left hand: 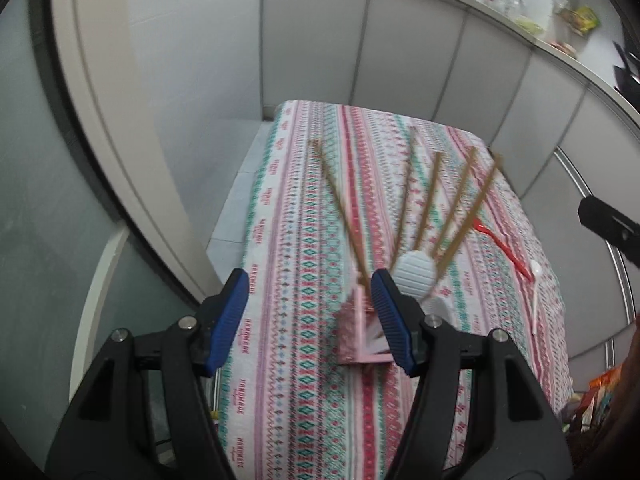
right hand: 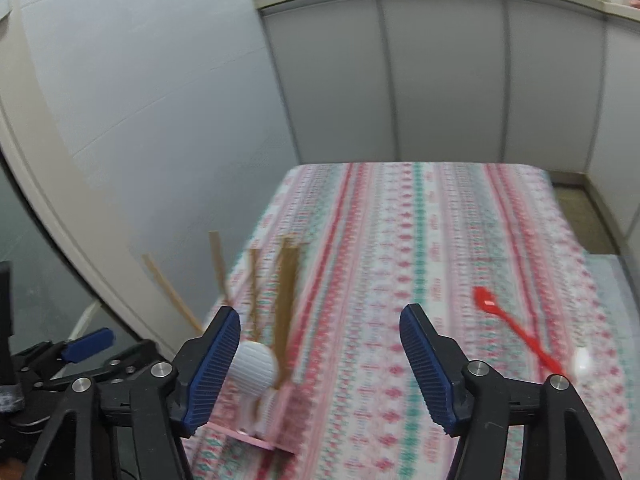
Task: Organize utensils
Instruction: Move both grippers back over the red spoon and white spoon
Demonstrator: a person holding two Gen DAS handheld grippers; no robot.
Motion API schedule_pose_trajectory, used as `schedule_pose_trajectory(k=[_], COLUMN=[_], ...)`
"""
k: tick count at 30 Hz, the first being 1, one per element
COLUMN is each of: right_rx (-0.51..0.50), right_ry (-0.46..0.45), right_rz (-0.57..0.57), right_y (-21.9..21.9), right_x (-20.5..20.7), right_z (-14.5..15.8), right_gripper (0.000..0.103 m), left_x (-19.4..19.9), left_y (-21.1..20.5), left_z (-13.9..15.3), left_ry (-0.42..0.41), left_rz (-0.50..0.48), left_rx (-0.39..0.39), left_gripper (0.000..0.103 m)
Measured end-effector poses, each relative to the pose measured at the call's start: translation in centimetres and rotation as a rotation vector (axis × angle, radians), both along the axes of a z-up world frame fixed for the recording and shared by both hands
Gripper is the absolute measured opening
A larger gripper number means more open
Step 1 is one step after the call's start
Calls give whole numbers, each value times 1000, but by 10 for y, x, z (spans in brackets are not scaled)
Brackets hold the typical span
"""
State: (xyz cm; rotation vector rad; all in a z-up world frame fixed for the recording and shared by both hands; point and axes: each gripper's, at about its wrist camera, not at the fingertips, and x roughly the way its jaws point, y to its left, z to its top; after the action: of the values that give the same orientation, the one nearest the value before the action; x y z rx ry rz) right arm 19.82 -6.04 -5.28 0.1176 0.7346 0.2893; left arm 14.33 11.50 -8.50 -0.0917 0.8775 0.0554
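Left wrist view. A table under a striped cloth point(left hand: 304, 208) patterned in pink, red and teal runs away from the camera; grey partition panels point(left hand: 400, 40) close off its far side, with a cluttered ledge along their top. A pale curved frame point(left hand: 120, 128) stands at left. Near the camera sits a pink holder point(left hand: 360, 336), blurred, with several wooden chopsticks point(left hand: 432, 204) fanning up and away from it and a white ribbed spoon point(left hand: 414, 274) leaning in it. On the cloth to the right lie a red spoon point(left hand: 502, 246) and, just beside its near end, a white spoon point(left hand: 535, 292). The left gripper point(left hand: 308, 320) shows blue ribbed pads spread apart, nothing between them; the holder lies just inside the right pad. The other gripper's black tip enters at the right edge.

Right wrist view. The same cloth point(right hand: 400, 240) and grey panels point(right hand: 440, 80). The holder point(right hand: 264, 436) stands at the near left corner, chopsticks point(right hand: 286, 280) rising from it, blurred; the white ribbed spoon point(right hand: 254, 368) sits beside the left pad. The red spoon point(right hand: 516, 332) and the white spoon point(right hand: 581, 360) lie at right. The right gripper point(right hand: 320, 368) has jaws wide apart over bare cloth, holding nothing. The left gripper point(right hand: 88, 340) appears at far left.
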Motion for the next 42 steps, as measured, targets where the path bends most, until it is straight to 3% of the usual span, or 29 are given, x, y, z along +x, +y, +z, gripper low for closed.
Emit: schedule_pose_trajectory(k=[15,21,26,31,42], right_rx=[-5,-11,34,82,105], right_ry=[138,215,296,427,558], right_rz=[-208,-255,-310,-347,-353], right_y=[-129,-167,-201,-233,-245], right_x=[8,15,29,52,97], right_z=[-9,-33,-70,-121,-187], right_gripper=[86,89,89,80,59], left_x=[4,11,24,45,92], left_y=[-84,-120,-154,-185,-211], left_z=[12,9,0,-20,-70], left_ry=[-42,-18,32,123,233], left_rz=[-163,-245,-282,-310,-218], left_rx=[-19,-16,-21,-72,-135], left_gripper=[89,92,92,92,91])
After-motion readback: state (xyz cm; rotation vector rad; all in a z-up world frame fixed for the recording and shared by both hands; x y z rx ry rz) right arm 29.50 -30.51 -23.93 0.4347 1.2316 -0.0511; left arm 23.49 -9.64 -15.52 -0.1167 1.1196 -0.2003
